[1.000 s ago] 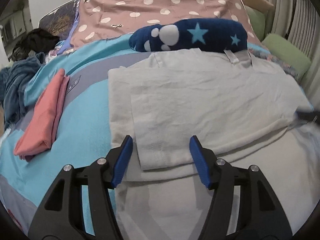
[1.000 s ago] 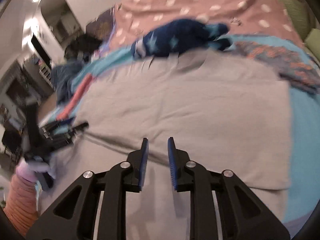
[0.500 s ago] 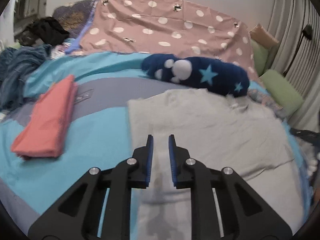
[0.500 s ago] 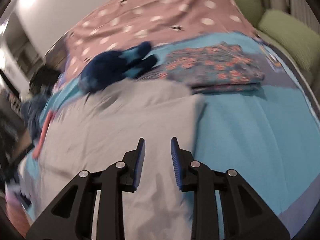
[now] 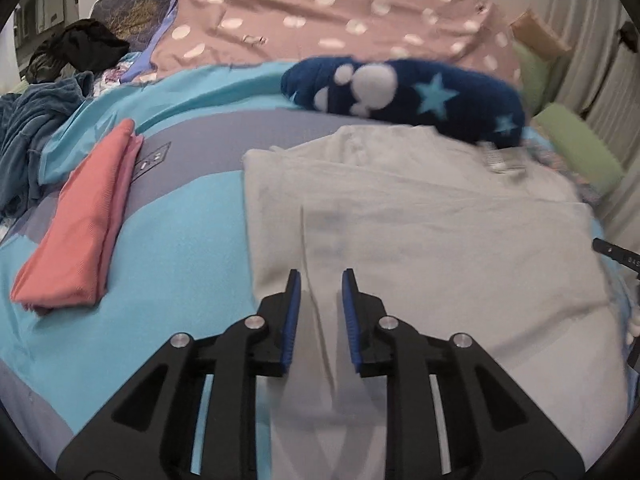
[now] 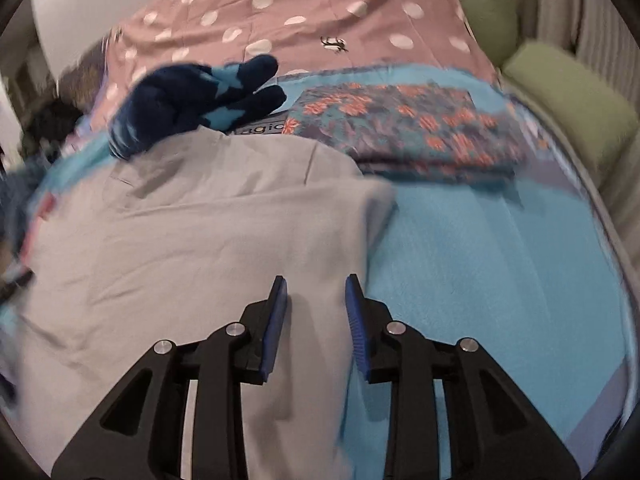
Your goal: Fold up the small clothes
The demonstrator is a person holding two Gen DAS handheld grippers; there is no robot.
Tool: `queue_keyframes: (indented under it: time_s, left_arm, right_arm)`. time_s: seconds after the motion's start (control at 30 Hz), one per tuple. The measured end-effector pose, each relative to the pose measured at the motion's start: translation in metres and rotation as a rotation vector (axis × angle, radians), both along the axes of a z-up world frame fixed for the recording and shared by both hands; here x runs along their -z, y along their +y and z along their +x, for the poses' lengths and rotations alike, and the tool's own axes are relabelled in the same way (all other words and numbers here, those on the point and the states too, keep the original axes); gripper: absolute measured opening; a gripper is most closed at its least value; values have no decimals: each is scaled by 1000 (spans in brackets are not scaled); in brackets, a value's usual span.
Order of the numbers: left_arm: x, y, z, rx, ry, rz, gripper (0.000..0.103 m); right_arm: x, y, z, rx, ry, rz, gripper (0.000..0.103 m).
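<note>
Open tongs (image 5: 319,312) over grey garment (image 5: 420,232)

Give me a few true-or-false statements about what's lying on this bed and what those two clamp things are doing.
1. The left gripper grips the grey garment. False: its jaws stand apart, empty.
2. A folded salmon-pink cloth lies left of the grey garment. True.
3. The right gripper is open above the garment's right edge. True.
4. The navy star-patterned plush lies on the pink cloth. False: it lies beyond the grey garment's far edge.
5. A folded floral cloth lies on the blue blanket. True.
</note>
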State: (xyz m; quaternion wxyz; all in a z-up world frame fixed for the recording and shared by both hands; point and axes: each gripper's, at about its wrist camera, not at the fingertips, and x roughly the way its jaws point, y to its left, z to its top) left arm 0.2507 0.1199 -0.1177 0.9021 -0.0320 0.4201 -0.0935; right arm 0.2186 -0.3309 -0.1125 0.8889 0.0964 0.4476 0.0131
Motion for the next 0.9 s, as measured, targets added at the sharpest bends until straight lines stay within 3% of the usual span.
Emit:
queue_keyframes:
  time_s: [0.1,0.17,0.2,0.37,0.67,0.9]
  left_arm:
    - [-7,12,-48,61,-30,3,31]
    - [-6,21,-83,79,-26,19,55]
    - [-4,25,-99,77,-25,18,57]
    - [10,49,-174,71,15,-92,58]
    - [19,41,-254,165,32,-47,59]
    - [22,59,-303,147,11,-155,59]
  right_arm:
    - [-12,-11,-61,-54,-46,8,32]
    - [-13,-15,-96,-72,-51,28,32]
    - [-11,-19,-115,-71,-43,53,32]
    - [2,-24,-183,-32,-12,164,32]
    - [10,-11,-263,-21,-28,269,42]
    - [11,-3,-340,-35,-44,310,43]
